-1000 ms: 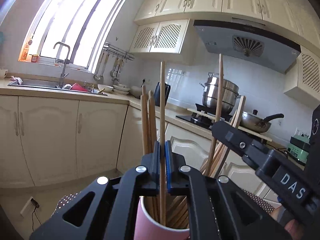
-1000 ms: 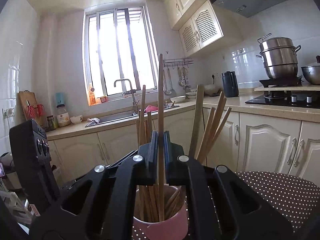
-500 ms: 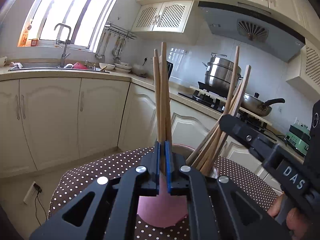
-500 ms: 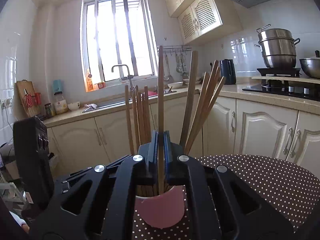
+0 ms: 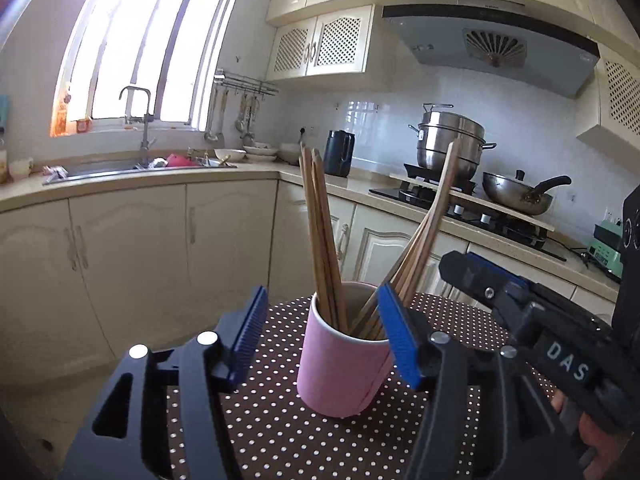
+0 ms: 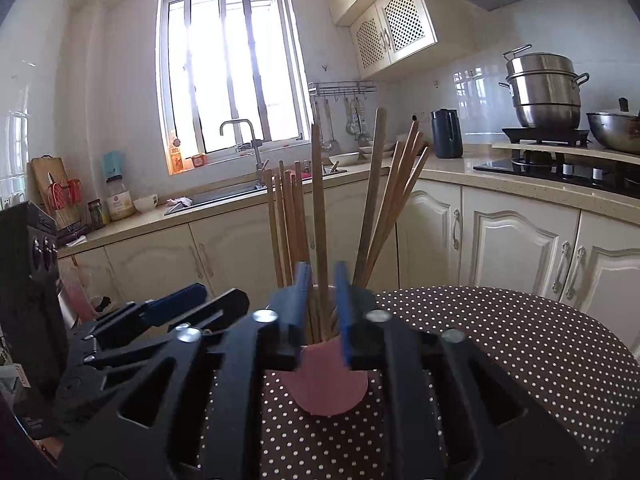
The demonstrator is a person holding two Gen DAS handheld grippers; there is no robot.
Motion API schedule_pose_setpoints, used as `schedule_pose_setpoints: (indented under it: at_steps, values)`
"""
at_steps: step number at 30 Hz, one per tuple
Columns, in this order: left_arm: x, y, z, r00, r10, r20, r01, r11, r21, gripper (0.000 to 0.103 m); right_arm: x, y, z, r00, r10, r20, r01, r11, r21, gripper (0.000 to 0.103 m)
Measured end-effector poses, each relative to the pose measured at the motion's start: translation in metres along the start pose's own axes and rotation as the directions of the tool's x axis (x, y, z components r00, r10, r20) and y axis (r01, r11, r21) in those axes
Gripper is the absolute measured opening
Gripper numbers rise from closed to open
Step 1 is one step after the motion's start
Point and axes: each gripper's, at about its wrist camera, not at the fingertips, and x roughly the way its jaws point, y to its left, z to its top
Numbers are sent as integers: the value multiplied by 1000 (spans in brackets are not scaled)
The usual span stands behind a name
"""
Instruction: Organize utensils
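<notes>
The left claw has just been opening; its jaws stand apart, nothing gripped. The pink cup with the chopsticks stands just ahead of it on the dotted bench. The right claw has also just been opening, one chopstick loose between its jaws.

Strong daylight pours through the window, which is blown out to near white in both views and spills a warm orange flare at its lower left corner. The tiled wall and the steel pot carry bright reflections. Fisheye bending curves the cabinets and darkens the corners. Near black gripper parts look soft; the kitchen beyond is sharp.
</notes>
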Motion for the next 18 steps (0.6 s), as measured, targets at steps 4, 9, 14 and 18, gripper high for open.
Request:
schedule_pose_setpoints:
  at_steps: [4, 9, 14, 18]
  values:
    - [-30, -10, 6, 999, 34, 10, -35, 999, 32, 61, -25, -1, 5, 1000, -10, 22, 9, 1000, 14, 43]
    - [-76, -25, 11, 996, 69, 64, -74, 994, 75, 67, -74, -2, 7, 998, -38, 57, 37, 999, 28, 46]
    - [-124, -42, 15, 989, 66, 130, -78, 993, 88, 71, -123, 9, 8, 992, -91, 91, 93, 996, -12, 54]
    - [-158, -59, 15, 984, 57, 168, -76, 991, 108, 75, -163, 23, 8, 983, -136, 126, 143, 988, -50, 62]
